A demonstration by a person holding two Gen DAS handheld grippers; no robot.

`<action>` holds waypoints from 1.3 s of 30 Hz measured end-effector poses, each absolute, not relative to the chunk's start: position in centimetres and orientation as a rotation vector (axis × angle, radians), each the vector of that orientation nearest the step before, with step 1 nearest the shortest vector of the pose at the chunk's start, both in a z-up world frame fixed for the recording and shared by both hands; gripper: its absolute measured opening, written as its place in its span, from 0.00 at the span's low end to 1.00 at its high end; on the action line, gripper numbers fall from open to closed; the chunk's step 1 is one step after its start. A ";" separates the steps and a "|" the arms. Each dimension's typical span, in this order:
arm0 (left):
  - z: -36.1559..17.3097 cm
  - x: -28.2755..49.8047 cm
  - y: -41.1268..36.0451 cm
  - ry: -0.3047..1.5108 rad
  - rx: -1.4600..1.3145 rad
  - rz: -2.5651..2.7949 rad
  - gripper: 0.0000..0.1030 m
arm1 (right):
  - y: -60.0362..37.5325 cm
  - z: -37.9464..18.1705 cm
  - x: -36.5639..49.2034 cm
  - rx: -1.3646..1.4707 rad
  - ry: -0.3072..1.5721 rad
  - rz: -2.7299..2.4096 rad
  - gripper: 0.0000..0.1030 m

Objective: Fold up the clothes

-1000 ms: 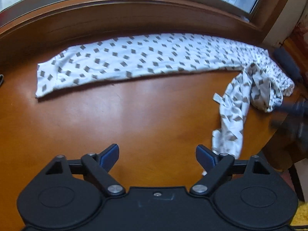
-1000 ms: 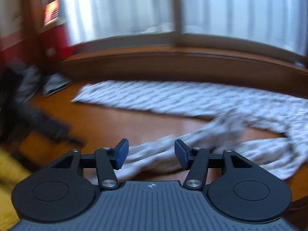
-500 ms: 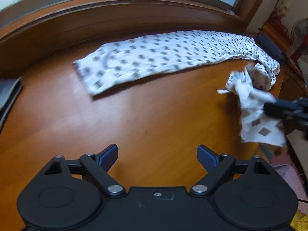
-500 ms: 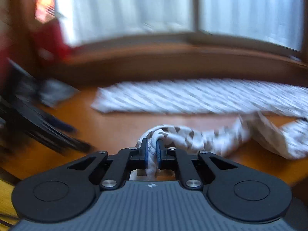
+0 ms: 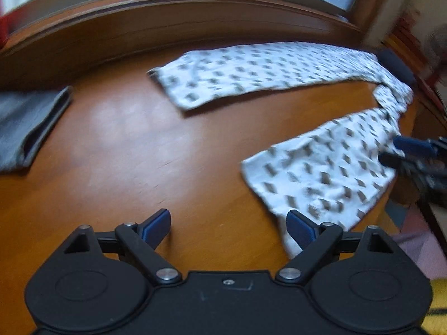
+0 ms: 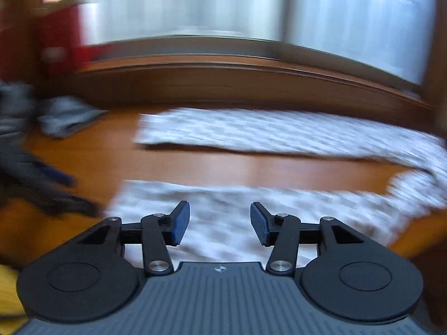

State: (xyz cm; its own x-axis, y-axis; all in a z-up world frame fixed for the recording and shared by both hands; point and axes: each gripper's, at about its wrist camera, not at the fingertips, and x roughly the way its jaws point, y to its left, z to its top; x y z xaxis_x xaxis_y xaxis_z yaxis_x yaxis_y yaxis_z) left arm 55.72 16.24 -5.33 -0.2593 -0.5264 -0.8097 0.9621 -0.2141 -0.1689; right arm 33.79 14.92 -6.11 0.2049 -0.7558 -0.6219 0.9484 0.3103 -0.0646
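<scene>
White patterned trousers (image 5: 265, 69) lie on the wooden table (image 5: 125, 139). One leg stretches along the back; the other leg (image 5: 329, 167) lies spread flat at the front right. My left gripper (image 5: 227, 227) is open and empty above bare wood, its right finger beside the near leg's edge. My right gripper (image 6: 219, 223) is open and empty just above the near leg (image 6: 223, 203); it also shows in the left wrist view (image 5: 410, 150) at that leg's right edge. The right wrist view is blurred by motion.
A folded grey garment (image 5: 25, 125) lies at the table's left; it also shows in the right wrist view (image 6: 64, 117). A raised wooden sill (image 5: 195, 16) and windows run behind the table. The table's right edge (image 5: 413, 128) drops off beside the trousers.
My right gripper, shut on the near leg half a second ago, has opened and let it go. That leg, bunched before, now lies spread flat. My left gripper swung left, bringing the grey garment into view.
</scene>
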 end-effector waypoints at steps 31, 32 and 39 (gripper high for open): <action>-6.1 42.4 12.5 0.562 1.041 -2.107 0.10 | 10.7 -4.3 16.4 0.841 -0.054 -1.442 0.05; -6.0 42.8 11.8 0.671 1.016 -2.124 0.06 | 10.8 -4.4 16.2 0.845 -0.066 -1.439 0.05; -2.0 43.9 11.3 1.068 0.689 -2.375 0.06 | 12.7 -3.0 13.5 0.802 -0.176 -1.455 0.05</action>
State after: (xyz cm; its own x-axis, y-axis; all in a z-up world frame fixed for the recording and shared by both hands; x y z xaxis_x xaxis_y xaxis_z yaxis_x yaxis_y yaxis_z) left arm 43.88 11.32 -2.03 -0.7769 -0.1893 -0.6006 0.5748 -0.6025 -0.5537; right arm 13.53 12.66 -2.97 0.1532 -0.9224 -0.3546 0.8109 -0.0877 0.5785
